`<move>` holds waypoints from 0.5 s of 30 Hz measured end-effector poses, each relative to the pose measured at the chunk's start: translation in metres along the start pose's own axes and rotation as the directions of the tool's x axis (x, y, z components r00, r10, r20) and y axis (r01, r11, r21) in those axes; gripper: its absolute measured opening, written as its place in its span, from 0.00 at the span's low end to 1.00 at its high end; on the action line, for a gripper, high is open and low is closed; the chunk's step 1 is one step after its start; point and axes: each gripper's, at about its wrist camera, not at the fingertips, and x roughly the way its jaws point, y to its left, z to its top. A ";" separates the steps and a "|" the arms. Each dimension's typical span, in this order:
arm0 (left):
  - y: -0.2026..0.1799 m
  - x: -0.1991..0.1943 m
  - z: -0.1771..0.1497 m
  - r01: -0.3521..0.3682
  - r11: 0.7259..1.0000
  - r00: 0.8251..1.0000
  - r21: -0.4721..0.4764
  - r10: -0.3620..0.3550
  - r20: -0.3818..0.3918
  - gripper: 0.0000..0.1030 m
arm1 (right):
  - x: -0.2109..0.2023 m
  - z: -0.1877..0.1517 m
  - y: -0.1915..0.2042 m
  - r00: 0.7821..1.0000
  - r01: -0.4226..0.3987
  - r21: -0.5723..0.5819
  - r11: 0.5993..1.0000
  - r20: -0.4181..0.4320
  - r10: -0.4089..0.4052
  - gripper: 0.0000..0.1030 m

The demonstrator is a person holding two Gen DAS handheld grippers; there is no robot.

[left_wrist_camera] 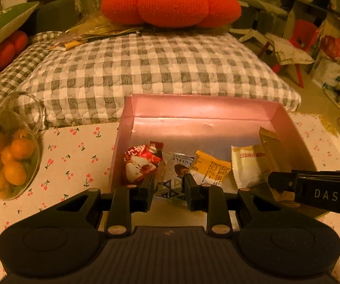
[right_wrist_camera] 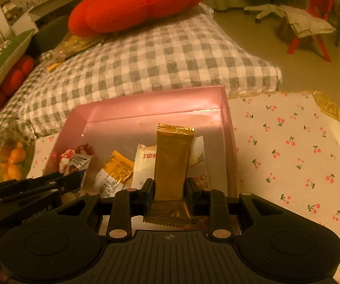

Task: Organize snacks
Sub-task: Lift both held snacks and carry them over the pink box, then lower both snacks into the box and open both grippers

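Note:
A pink box [left_wrist_camera: 200, 106] [right_wrist_camera: 229, 127] stands on the cherry-print cloth and holds several snacks: a red-white wrapped one [left_wrist_camera: 140, 163], an orange-white packet [left_wrist_camera: 211, 169] [right_wrist_camera: 115, 170] and a white packet [left_wrist_camera: 246, 166] [right_wrist_camera: 144, 165]. My left gripper [left_wrist_camera: 168, 187] is shut on a clear truffle chocolate packet [left_wrist_camera: 176, 172] at the box's near edge. My right gripper [right_wrist_camera: 169, 193] is shut on a gold packet [right_wrist_camera: 172, 163], held upright over the box's near right part. It also shows in the left wrist view [left_wrist_camera: 272, 151].
A glass jar of small oranges [left_wrist_camera: 9, 156] [right_wrist_camera: 9, 161] lies left of the box. A grey checked cushion [left_wrist_camera: 146, 71] with a red knitted pillow [left_wrist_camera: 170, 2] lies behind. The cherry-print cloth [right_wrist_camera: 288, 153] spreads to the right.

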 end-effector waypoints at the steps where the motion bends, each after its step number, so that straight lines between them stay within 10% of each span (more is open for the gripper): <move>1: -0.002 0.001 0.000 -0.004 1.000 1.000 0.010 0.004 -0.003 0.24 | 0.002 0.000 0.000 1.000 0.002 0.000 1.000 -0.004 -0.002 0.26; 10: 0.003 0.008 0.000 -0.045 0.999 0.999 -0.003 0.045 0.001 0.25 | -0.001 0.001 0.003 1.000 0.011 -0.031 0.999 0.016 -0.011 0.31; 15: 0.006 0.001 -0.002 -0.051 0.999 0.998 -0.002 0.051 0.024 0.42 | -0.008 0.003 0.001 1.000 0.009 -0.010 1.000 0.029 -0.009 0.45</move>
